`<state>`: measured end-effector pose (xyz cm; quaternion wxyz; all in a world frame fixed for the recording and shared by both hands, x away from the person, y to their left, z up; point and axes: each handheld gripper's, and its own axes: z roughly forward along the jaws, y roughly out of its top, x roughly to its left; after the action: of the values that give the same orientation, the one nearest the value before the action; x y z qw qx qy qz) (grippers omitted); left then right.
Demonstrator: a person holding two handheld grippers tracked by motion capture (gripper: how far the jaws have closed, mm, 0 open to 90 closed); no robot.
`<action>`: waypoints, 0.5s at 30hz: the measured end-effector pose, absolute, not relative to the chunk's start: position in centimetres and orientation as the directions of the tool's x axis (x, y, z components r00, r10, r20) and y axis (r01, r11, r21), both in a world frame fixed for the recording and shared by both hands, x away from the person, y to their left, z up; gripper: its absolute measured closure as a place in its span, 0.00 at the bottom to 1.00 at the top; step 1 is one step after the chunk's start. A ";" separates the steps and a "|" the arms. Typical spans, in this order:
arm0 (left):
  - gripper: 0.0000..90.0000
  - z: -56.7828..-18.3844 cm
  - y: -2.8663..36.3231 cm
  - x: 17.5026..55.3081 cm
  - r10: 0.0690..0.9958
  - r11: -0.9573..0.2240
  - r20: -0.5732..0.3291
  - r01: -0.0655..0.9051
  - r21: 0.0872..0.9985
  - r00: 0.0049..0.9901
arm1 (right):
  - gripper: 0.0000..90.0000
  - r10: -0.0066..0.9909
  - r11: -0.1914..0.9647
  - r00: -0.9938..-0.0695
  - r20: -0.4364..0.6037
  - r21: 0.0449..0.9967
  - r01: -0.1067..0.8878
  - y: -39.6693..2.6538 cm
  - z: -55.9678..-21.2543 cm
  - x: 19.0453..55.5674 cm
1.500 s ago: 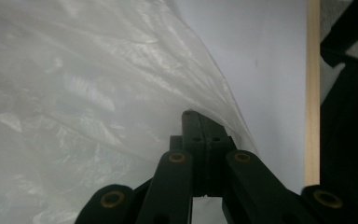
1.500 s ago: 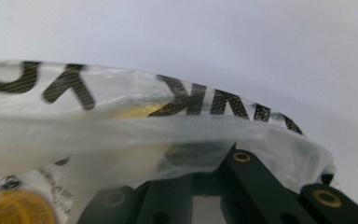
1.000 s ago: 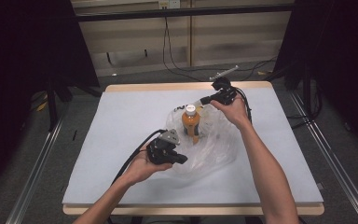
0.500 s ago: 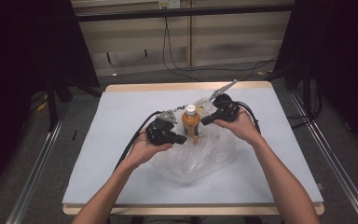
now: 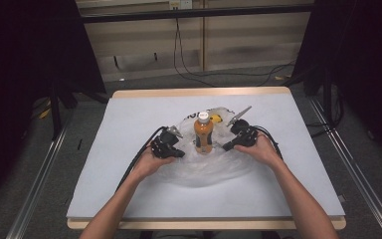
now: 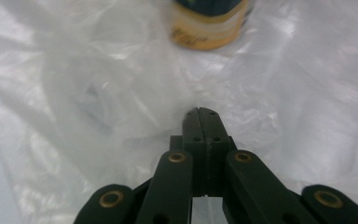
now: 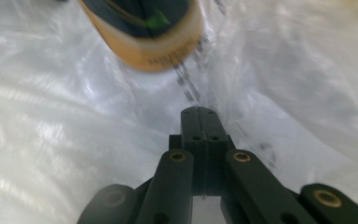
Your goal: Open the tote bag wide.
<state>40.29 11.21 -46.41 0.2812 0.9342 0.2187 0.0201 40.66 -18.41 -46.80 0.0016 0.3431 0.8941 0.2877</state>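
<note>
Since a second ago: both my hands came down beside the bottle; left one slid up from the near side of the bag, right one dropped from behind it.
Left gripper [image 5: 178,153]: jaws pressed together, nothing clearly pinched, tips low over the crinkled plastic bag [image 5: 206,164].
Right gripper [image 5: 227,146]: jaws pressed together too, can't see any film caught between them, tips just above the bag.
Bottle [image 5: 203,133]: orange drink, white cap, upright on the bag, right between my two grippers, just ahead of each tip; its base sits at the top of both gripper views.
Bag: clear, flattened out under and around the bottle, spreading towards me past both grippers.
Table [image 5: 129,119]: white top, wooden edge showing at the far side.
Room to move: bare surface outward of each gripper, edges well apart from both hands.
Cables: trailing back from each gripper along my wrists.
</note>
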 end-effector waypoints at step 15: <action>1.00 -46.7 15.7 40.3 0.503 -0.674 -0.125 0.479 0.563 0.855 | 1.00 0.643 0.536 -0.732 0.224 0.551 0.640 -24.1 -47.2 37.4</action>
<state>40.33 15.70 -46.71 0.3019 0.9146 0.2683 0.0201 37.44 -24.07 -47.15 0.0029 0.3659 0.8764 0.3129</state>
